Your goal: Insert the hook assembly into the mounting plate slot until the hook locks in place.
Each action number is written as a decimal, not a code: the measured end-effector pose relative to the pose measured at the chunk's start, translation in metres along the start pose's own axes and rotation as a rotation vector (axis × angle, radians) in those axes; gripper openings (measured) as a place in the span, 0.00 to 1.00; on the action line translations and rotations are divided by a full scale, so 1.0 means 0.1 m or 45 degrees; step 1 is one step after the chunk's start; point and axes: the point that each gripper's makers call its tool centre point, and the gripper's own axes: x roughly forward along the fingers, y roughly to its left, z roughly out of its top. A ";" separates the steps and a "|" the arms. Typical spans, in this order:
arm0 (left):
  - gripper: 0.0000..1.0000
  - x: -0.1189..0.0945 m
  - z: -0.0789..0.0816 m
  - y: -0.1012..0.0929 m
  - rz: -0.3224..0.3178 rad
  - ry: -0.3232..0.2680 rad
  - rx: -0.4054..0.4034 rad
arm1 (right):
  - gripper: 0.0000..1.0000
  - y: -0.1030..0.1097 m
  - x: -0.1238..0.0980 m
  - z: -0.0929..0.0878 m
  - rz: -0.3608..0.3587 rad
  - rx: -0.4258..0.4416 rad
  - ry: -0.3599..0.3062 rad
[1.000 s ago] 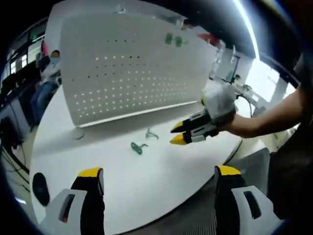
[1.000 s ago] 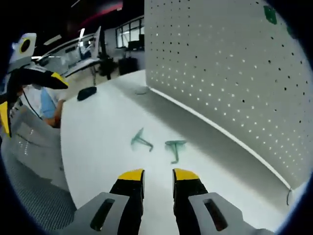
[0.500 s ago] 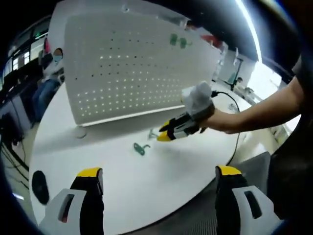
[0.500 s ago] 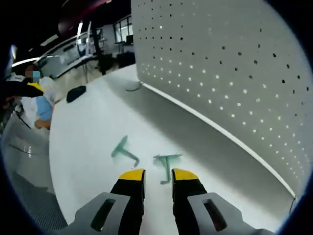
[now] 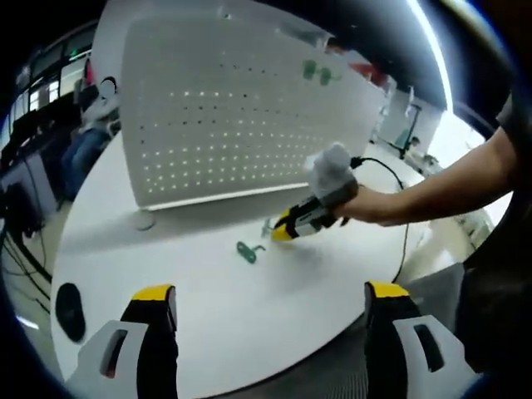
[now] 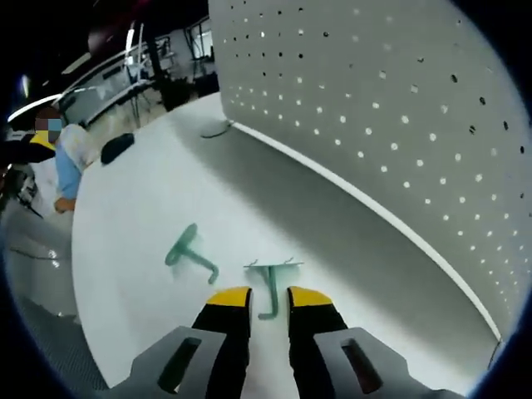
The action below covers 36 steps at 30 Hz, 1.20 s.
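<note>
A white pegboard mounting plate [image 5: 241, 108] [image 6: 399, 108] stands upright on the round white table [image 5: 249, 332]. Two green hooks [image 5: 316, 72] hang near its top. Two loose hooks lie on the table in front of it: a darker green one [image 5: 248, 251] [image 6: 187, 249] and a pale T-shaped one [image 5: 268, 226] [image 6: 270, 278]. My right gripper [image 6: 269, 298] [image 5: 281, 233] is low over the table, jaws a narrow gap apart, with the T-shaped hook's stem lying between the tips. My left gripper [image 5: 270, 293] hangs wide open over the table's near edge, holding nothing.
A black oval object [image 5: 69, 309] [image 6: 116, 147] lies near the table's left rim. A small round disc [image 5: 143, 220] sits by the pegboard's left foot. A person [image 5: 91, 125] sits beyond the table. Bare tabletop lies between my left jaws and the hooks.
My right gripper has moved forward and down to the table, and the T-shaped hook's stem now lies between its tips. The left gripper has barely moved.
</note>
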 end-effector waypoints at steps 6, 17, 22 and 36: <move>0.94 0.01 0.01 0.01 0.001 0.006 0.001 | 0.08 -0.04 0.00 0.01 -0.006 -0.015 0.005; 0.93 0.01 0.00 0.00 0.000 0.005 0.006 | 0.01 -0.03 -0.02 0.01 -0.010 0.030 0.006; 0.93 0.00 0.02 0.00 0.006 -0.003 0.002 | 0.00 -0.07 -0.09 0.06 -0.024 0.069 -0.034; 0.93 -0.01 0.16 -0.04 0.001 -0.036 0.041 | 0.00 -0.24 -0.39 0.27 -0.060 0.197 -0.158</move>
